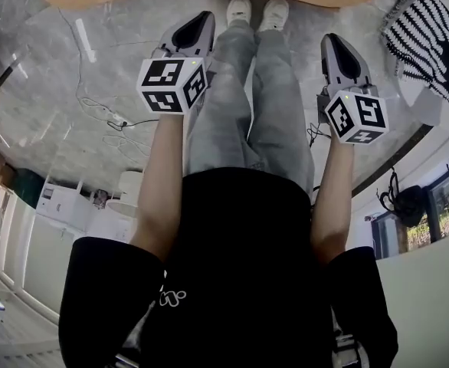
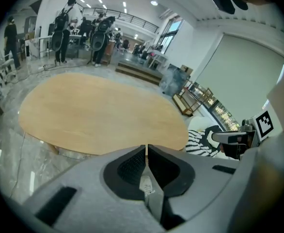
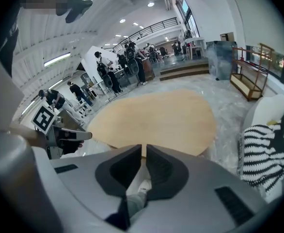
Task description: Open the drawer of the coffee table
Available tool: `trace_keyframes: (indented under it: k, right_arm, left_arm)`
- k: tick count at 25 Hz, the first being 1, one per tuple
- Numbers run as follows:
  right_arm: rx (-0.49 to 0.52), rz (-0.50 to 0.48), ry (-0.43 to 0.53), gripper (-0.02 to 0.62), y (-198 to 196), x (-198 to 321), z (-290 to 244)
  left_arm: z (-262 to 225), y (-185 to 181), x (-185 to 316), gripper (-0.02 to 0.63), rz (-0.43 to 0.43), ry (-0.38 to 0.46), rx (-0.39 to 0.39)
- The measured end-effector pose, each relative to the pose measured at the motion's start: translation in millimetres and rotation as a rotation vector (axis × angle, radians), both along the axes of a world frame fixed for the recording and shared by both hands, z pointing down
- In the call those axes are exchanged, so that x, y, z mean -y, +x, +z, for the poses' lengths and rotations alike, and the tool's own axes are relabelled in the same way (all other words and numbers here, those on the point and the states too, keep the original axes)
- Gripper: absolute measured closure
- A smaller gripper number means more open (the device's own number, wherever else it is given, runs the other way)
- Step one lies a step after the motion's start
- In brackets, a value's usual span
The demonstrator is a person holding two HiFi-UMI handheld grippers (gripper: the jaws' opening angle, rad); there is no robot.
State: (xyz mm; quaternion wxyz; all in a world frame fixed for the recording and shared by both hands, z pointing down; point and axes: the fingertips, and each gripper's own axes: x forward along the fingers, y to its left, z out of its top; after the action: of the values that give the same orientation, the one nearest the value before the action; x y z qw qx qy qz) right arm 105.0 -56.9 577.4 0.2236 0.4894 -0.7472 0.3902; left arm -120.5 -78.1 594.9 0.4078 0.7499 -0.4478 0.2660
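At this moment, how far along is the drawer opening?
Done: nothing yet. No drawer shows in any view, only the coffee table and its wooden top. In hand: the left gripper and right gripper are both shut and empty, held short of the table's edge. Left: find the drawer, grip it and pull it out.

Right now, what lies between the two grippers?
The person's legs in grey trousers stand between the left gripper and the right gripper; the head view shows it.
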Motion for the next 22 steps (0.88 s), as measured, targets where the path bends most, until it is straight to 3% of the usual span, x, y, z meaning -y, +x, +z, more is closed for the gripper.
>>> trace_keyframes:
  k: [11, 16, 22]
  right_arm:
    - [-0.056, -0.064, -0.064, 0.572, 24.5, -21.8, 76.1]
    - [-0.13, -0.125, -0.115, 0.475, 33.4, -28.4, 110.8]
    - [-0.219, -0.208, -0.143, 0.448, 48.7, -26.8, 152.8]
  left_arm:
    - [81.2, -25.8, -21.7, 0.594, 0.011, -0.068, 0.099]
    - [110.8, -43.7, -22.8, 0.591, 0.011, -0.103, 0.164]
    - [150.4, -54.8, -25.4, 0.463, 0.044, -0.145, 0.266]
